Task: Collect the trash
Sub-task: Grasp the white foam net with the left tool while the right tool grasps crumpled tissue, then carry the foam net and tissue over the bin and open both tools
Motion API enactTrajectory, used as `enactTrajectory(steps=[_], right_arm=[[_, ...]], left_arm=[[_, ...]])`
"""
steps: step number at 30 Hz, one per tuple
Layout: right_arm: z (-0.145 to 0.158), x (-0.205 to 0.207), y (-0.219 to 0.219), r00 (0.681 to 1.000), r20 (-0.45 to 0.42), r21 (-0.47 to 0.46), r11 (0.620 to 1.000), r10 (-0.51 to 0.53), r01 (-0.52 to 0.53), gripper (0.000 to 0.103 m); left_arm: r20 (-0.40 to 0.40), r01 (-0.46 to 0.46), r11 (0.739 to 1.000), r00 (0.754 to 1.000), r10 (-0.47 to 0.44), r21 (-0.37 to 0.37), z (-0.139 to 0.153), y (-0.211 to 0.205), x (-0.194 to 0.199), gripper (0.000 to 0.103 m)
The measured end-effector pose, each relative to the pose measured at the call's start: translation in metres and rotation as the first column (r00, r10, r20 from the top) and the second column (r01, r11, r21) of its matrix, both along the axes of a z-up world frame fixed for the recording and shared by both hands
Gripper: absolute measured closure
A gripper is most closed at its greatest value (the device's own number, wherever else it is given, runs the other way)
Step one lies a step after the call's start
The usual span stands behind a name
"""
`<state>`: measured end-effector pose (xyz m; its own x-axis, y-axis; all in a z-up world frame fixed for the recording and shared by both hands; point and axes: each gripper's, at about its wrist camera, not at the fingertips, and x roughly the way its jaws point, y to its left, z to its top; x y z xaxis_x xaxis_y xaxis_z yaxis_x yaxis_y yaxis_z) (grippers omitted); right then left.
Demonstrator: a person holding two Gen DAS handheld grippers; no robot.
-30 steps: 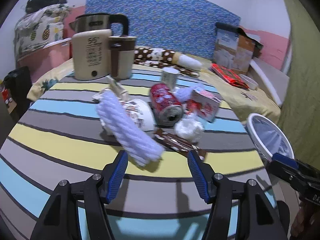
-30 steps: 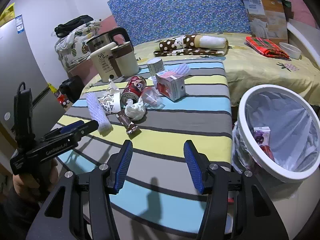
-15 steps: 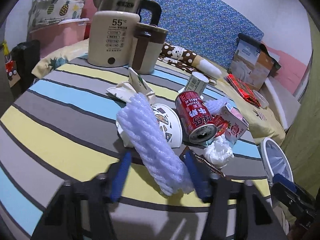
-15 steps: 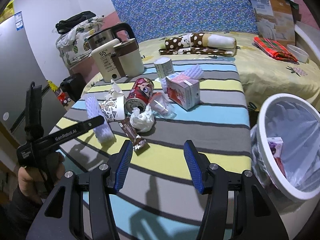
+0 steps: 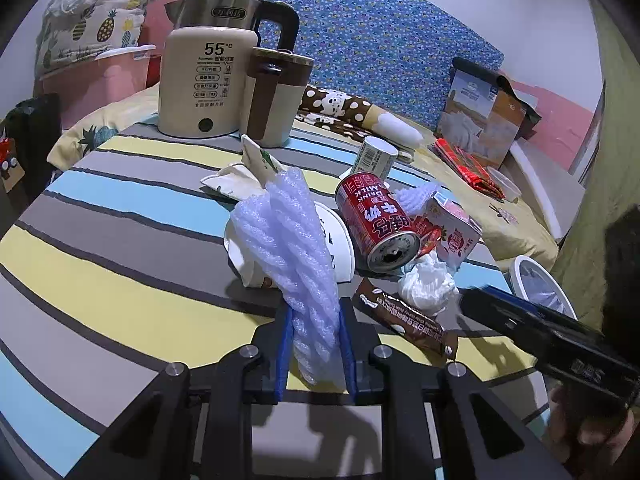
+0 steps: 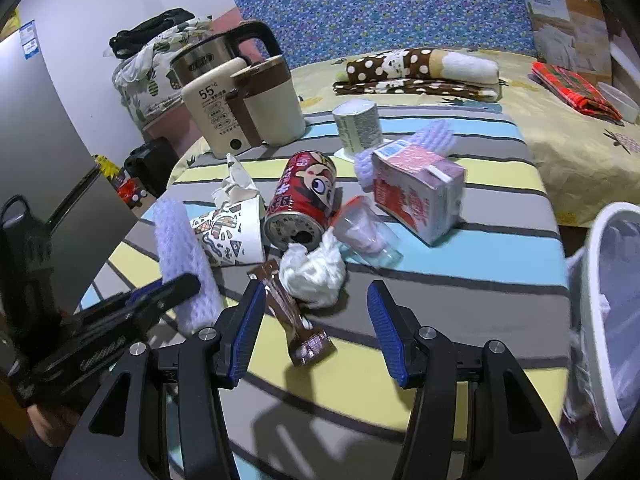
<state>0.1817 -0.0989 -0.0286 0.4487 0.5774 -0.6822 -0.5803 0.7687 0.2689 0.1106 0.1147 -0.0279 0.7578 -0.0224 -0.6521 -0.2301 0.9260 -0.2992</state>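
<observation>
Left hand-held gripper (image 5: 314, 344): it had just been closing; its blue pads pressed both sides of the white foam net sleeve (image 5: 296, 256), low over the striped counter (image 5: 120, 248).
Right hand-held gripper (image 6: 316, 328): jaws stood about half open and held nothing; the brown snack wrapper (image 6: 294, 316) and the crumpled tissue (image 6: 312, 270) lay on the counter between them.
Left wrist view only: the sleeve rose in front of the paper cup (image 5: 340, 240); the red milk can (image 5: 376, 224) lay just beside.
Right wrist view only: the clear plastic cup (image 6: 364, 232) lay on its side, the pink carton (image 6: 420, 196) behind it, the white bin (image 6: 600, 320) at the right edge.
</observation>
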Motion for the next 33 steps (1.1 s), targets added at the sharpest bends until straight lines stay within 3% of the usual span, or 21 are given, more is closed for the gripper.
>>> enactTrajectory(steps=[3, 6, 8, 11, 24, 33], right_arm=[[-0.004, 0.004, 0.008, 1.000, -0.010, -0.003, 1.000, 0.005, -0.005, 0.049], [-0.007, 0.008, 0.013, 1.000, -0.017, -0.018, 1.000, 0.006, -0.007, 0.059], [-0.010, 0.011, 0.016, 1.000, -0.023, -0.027, 1.000, 0.007, -0.008, 0.071], [-0.011, 0.010, 0.014, 1.000, -0.028, -0.034, 0.999, 0.003, -0.004, 0.079], [0.008, -0.015, -0.027, 0.999, 0.004, 0.015, 0.999, -0.048, 0.048, 0.081], [0.019, -0.026, -0.083, 0.988, 0.024, 0.045, 0.988, -0.151, 0.150, 0.081]], left_arm=[[0.004, 0.006, 1.000, 1.000, -0.006, 0.006, 0.000, 0.001, -0.002, 0.081], [0.004, 0.013, 1.000, 1.000, -0.013, 0.006, 0.000, 0.002, -0.003, 0.081], [0.004, 0.020, 1.000, 1.000, -0.020, 0.007, 0.000, 0.002, -0.002, 0.081], [0.004, 0.028, 1.000, 1.000, -0.028, 0.010, 0.000, 0.000, -0.003, 0.081], [0.014, 0.128, 0.991, 0.992, -0.128, 0.032, 0.013, -0.042, -0.007, 0.081], [0.009, 0.277, 0.959, 0.960, -0.278, 0.051, 0.022, -0.108, 0.007, 0.081]])
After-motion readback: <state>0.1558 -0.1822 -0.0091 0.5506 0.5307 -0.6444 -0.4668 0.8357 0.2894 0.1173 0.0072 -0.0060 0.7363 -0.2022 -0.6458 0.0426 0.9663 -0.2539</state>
